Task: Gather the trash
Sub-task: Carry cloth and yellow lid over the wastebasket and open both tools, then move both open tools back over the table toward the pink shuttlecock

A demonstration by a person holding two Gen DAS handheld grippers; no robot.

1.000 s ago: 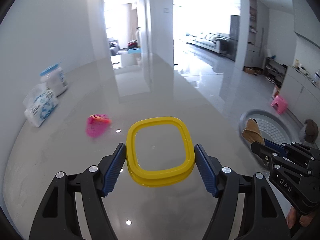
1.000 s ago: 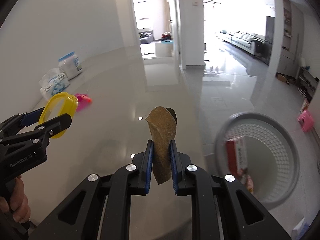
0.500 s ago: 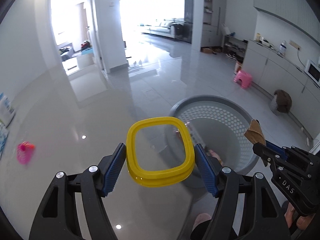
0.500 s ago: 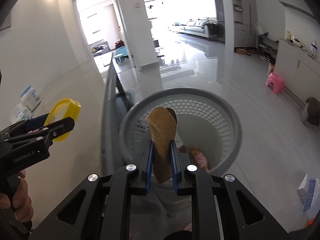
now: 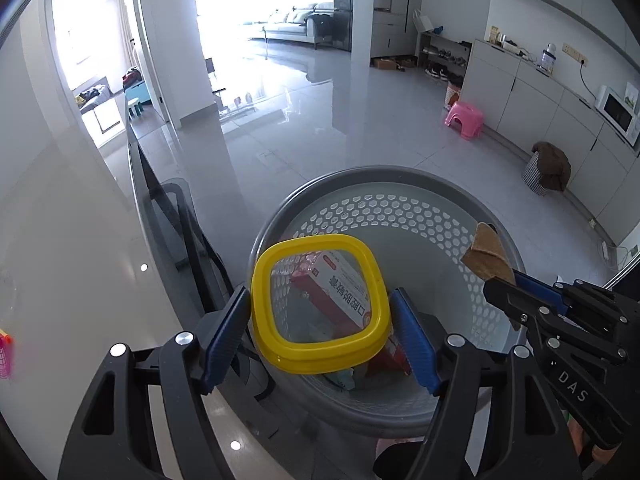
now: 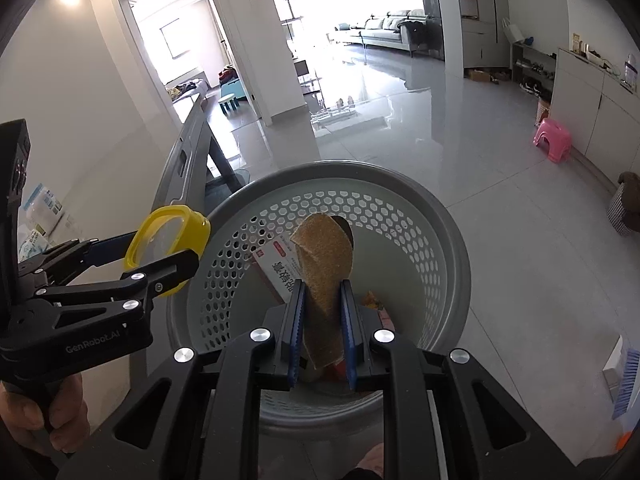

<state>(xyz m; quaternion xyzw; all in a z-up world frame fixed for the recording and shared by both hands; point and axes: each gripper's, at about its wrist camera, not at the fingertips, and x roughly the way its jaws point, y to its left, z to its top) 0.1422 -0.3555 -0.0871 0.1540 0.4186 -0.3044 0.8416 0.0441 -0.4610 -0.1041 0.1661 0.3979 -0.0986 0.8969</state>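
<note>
My left gripper (image 5: 320,332) is shut on a yellow-rimmed clear lid (image 5: 260,304) and holds it above the grey perforated trash basket (image 5: 400,184). It also shows in the right wrist view (image 6: 160,256) with the lid (image 6: 196,228) over the basket's left rim. My right gripper (image 6: 322,320) is shut on a brown cork-like piece (image 6: 326,264) over the basket (image 6: 456,264). The piece also shows in the left wrist view (image 5: 486,256). A red and white box (image 5: 336,292) lies inside the basket.
The glass table edge (image 5: 140,184) runs left of the basket. A pink stool (image 5: 464,118) and a checked bag (image 5: 546,170) stand on the floor by the cabinets. White packs (image 6: 38,216) lie on the table at far left.
Both grippers have swung right from over the table to above the basket, and each keeps its hold. The basket is now nearer, and the box inside it shows.
</note>
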